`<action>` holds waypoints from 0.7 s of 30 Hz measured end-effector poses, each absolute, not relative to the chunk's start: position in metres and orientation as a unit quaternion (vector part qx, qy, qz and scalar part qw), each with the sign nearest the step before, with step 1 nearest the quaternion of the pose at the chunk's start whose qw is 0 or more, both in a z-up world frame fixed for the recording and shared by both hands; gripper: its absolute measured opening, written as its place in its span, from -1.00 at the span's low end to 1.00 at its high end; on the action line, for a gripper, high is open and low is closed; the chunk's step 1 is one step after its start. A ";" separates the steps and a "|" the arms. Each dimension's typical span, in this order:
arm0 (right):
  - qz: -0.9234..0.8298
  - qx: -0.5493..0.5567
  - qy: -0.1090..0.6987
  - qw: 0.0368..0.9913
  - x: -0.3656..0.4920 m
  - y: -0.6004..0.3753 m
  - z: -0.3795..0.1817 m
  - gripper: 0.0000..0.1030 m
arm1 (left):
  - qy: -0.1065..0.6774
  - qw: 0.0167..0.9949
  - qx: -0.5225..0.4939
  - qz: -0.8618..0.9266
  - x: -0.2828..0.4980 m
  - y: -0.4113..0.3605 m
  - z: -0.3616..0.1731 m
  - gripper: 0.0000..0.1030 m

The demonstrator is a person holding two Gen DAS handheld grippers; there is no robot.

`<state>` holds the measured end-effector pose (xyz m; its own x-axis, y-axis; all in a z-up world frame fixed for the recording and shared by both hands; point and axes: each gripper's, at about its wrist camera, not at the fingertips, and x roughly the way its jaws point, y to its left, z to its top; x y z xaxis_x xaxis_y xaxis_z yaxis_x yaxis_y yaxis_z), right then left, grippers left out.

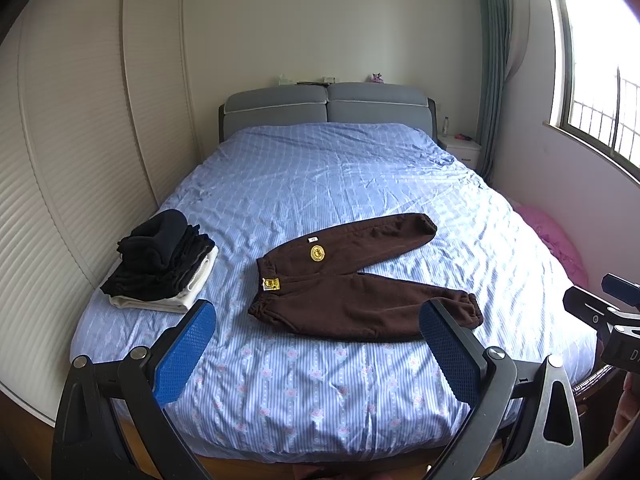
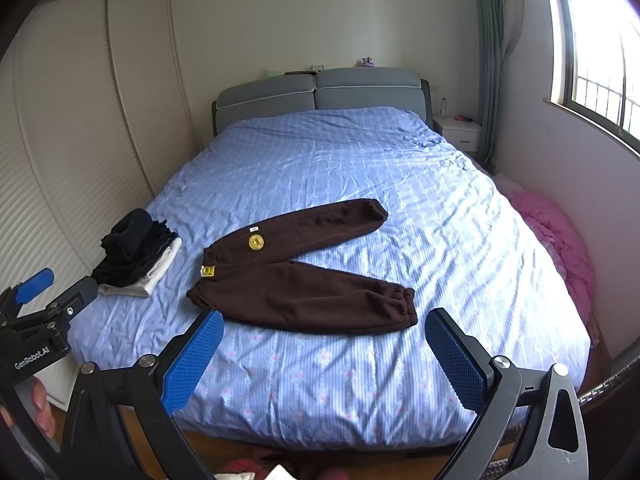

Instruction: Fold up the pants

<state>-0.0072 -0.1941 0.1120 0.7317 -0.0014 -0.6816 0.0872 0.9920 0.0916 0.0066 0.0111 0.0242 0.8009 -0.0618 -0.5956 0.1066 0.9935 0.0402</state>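
The brown pants [image 1: 352, 280] lie flat near the bed's [image 1: 320, 400] foot, legs splayed for folding. I hold my left gripper [image 1: 316, 344] and right gripper [image 2: 324, 352] spread, empty, above the edge.

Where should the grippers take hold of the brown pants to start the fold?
Probably the far leg of the pants: its cuff and waistband end, approached from the foot of the bed. The legs lie splayed flat in a V, so lifting the far leg onto the near one stacks them. Both grippers are open.
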 end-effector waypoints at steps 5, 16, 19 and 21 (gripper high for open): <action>-0.023 0.059 0.366 0.929 -0.007 -0.194 0.112 0.99 | 0.311 0.949 0.036 -0.044 0.009 0.012 0.026 1.00; -0.024 0.058 0.367 0.928 -0.007 -0.194 0.110 0.99 | 0.311 0.949 0.035 -0.042 0.012 0.012 0.026 1.00; -0.025 0.058 0.369 0.927 -0.007 -0.193 0.109 0.99 | 0.315 0.948 0.033 -0.043 0.016 0.012 0.026 1.00; -0.025 0.058 0.371 0.926 -0.005 -0.193 0.106 0.99 | 0.316 0.947 0.032 -0.044 0.018 0.012 0.025 1.00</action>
<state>-0.0052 -0.1935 0.1057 0.7233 -0.0027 -0.6905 0.0894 0.9919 0.0898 0.0183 0.0121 0.0250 0.7967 -0.0622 -0.6011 0.1030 0.9941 0.0336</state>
